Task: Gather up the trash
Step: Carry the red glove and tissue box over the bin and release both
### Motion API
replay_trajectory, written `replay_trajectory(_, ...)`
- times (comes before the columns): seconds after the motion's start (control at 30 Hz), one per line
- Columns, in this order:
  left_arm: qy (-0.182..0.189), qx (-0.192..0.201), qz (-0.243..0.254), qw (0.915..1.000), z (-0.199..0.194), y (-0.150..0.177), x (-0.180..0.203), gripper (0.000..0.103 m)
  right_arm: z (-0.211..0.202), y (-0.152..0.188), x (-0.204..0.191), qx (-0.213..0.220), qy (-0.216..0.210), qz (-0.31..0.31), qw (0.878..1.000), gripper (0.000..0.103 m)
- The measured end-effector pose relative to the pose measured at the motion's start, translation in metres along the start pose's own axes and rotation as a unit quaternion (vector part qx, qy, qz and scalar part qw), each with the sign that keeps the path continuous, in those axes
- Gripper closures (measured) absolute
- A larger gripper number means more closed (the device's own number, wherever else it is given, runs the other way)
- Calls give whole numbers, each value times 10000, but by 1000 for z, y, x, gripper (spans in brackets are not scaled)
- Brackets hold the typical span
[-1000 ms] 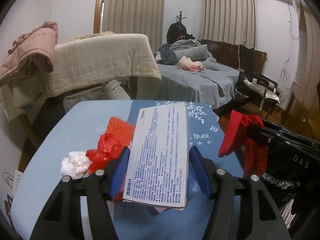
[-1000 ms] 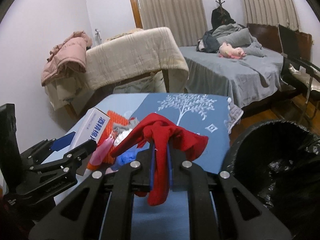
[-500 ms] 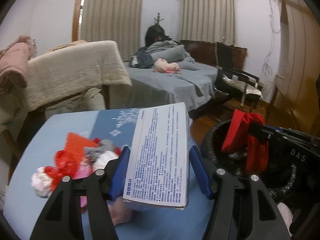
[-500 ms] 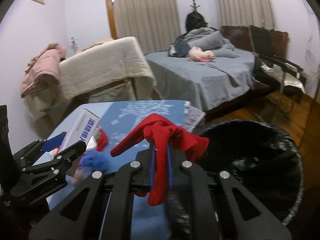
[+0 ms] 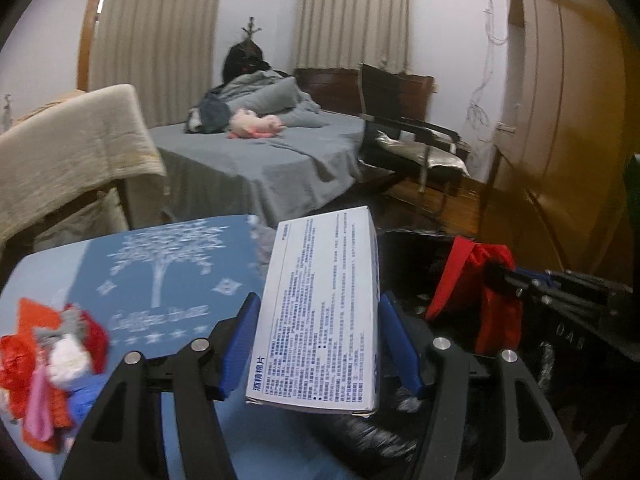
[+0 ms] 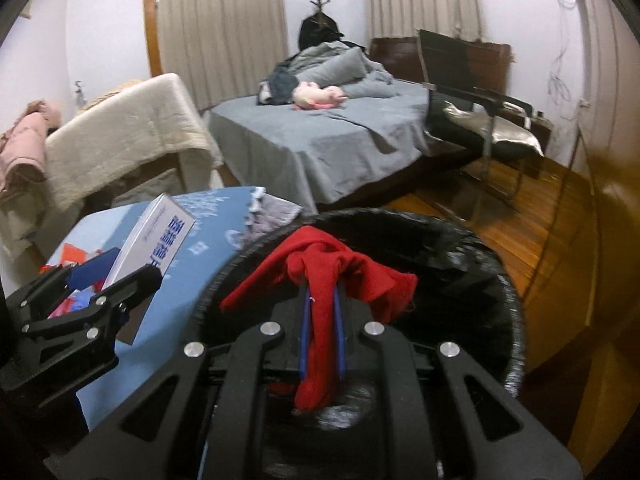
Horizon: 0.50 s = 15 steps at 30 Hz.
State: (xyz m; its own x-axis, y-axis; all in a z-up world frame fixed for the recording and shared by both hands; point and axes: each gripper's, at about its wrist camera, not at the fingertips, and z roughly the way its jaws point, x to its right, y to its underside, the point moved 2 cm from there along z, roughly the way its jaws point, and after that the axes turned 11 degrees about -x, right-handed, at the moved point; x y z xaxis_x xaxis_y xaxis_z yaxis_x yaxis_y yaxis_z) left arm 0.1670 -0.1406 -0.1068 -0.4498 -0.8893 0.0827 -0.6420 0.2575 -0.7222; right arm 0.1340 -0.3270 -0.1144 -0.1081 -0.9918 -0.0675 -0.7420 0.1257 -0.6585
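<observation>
My left gripper (image 5: 318,300) is shut on a white printed carton (image 5: 324,308), which it holds upright at the table's right edge beside the bin; the right wrist view shows this gripper (image 6: 124,270) and the carton (image 6: 160,236) at the left. My right gripper (image 6: 321,292) holds a red cloth (image 6: 320,264) over the mouth of the black bag-lined bin (image 6: 460,264). Its jaws are opening, with the cloth still pinched between the pads. In the left wrist view the red cloth (image 5: 476,276) hangs at the right over the bin (image 5: 404,248).
A pile of red, white, pink and blue scraps (image 5: 52,364) lies on the blue table cover (image 5: 160,272) at the left. Beyond it are a grey bed (image 6: 320,140), a black chair (image 6: 480,120), a beige-draped seat (image 6: 120,136) and a wooden floor (image 6: 540,220).
Both grippers have swung right, from over the table to the bin. The bin now fills the right wrist view beneath the red cloth, and the scrap pile has slid to the far left.
</observation>
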Motion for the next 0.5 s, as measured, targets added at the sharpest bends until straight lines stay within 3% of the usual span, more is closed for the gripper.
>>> replay_trajectory(0.07, 144, -18, 93, 9999, 8, -4, 11, 42, 2, 3, 10, -37, 97, 78, 9999, 89)
replay_trajectory(0.1, 204, -41, 141, 9997, 11, -6, 15, 41, 3, 3, 15, -57, 130, 111, 9998, 84)
replay_trajectory(0.17, 298, -77, 219, 9993, 16, -6, 20, 28, 4, 5, 24, -67, 252, 206, 9994, 70)
replay_trajectory(0.27, 317, -68, 216, 9992, 16, -3, 18, 24, 2, 8, 31, -33, 334, 293, 9990, 54)
replay_trajectory(0.37, 199, -83, 156, 9996, 10, 1, 7, 23, -1, 8, 31, 52, 386, 307, 9988, 37)
replay_trajectory(0.43, 31, -3, 75, 10000, -2, 5, -5, 20, -5, 8, 26, 168, 432, 334, 9984, 14)
replay_trajectory(0.5, -143, 85, 3, 9999, -13, 8, -18, 18, -7, 6, 17, 278, 363, 337, 9984, 12)
